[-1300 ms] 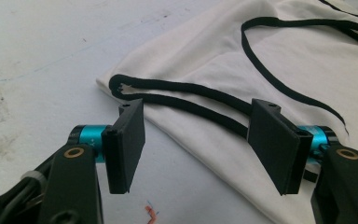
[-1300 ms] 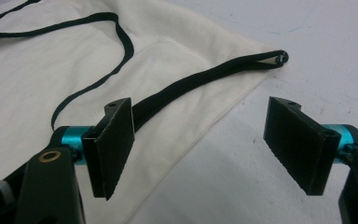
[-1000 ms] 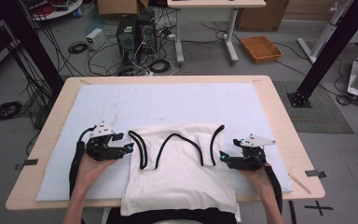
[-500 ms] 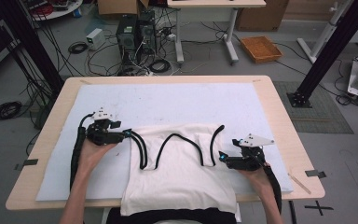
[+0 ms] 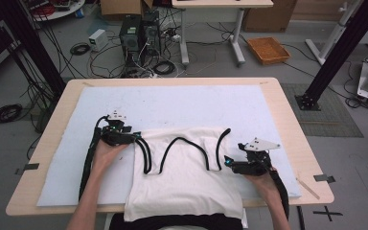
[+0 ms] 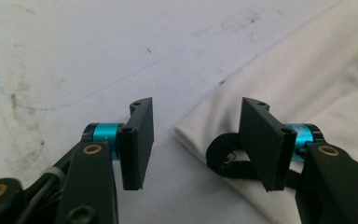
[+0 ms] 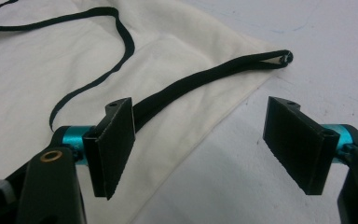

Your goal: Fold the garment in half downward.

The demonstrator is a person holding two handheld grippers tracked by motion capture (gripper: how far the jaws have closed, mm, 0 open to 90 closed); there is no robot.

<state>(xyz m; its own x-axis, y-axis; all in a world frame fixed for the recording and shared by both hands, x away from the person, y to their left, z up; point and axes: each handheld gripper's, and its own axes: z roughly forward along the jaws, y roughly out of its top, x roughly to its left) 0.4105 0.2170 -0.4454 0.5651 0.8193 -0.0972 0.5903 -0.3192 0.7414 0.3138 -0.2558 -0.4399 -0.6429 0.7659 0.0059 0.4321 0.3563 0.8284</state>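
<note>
- A white cloth bag (image 5: 182, 182) lies flat on the white mat (image 5: 172, 105) at the near side of the table (image 5: 287, 115). Its bottom end hangs a little over the near edge.
- Black straps (image 5: 191, 146) lie in loops on top of the bag. One strap runs down the left side of the bag, and another bends up near its right top corner.
- The left gripper (image 5: 133, 138) is at the bag's top left corner. A hand (image 5: 106, 152) holds it from behind.
- In the left gripper view, the left gripper (image 6: 196, 140) has its jaws partly open, with a gap between them. They have just been closing.
- The corner of the bag (image 6: 279, 93) and a loop of black strap (image 6: 223, 156) sit in the gap, close to the jaw on the right side of that view. The pads are not pressing on them.
- The right gripper (image 5: 228, 163) is at the right edge of the bag, and it points toward the bag.
- In the right gripper view, the right gripper (image 7: 205, 149) has its jaws wide open and holds nothing.
- In that view, a black strap (image 7: 205, 77) runs behind one jaw and ends just past the corner of the bag (image 7: 37, 60). The edge of the bag lies between the two jaws.
</note>
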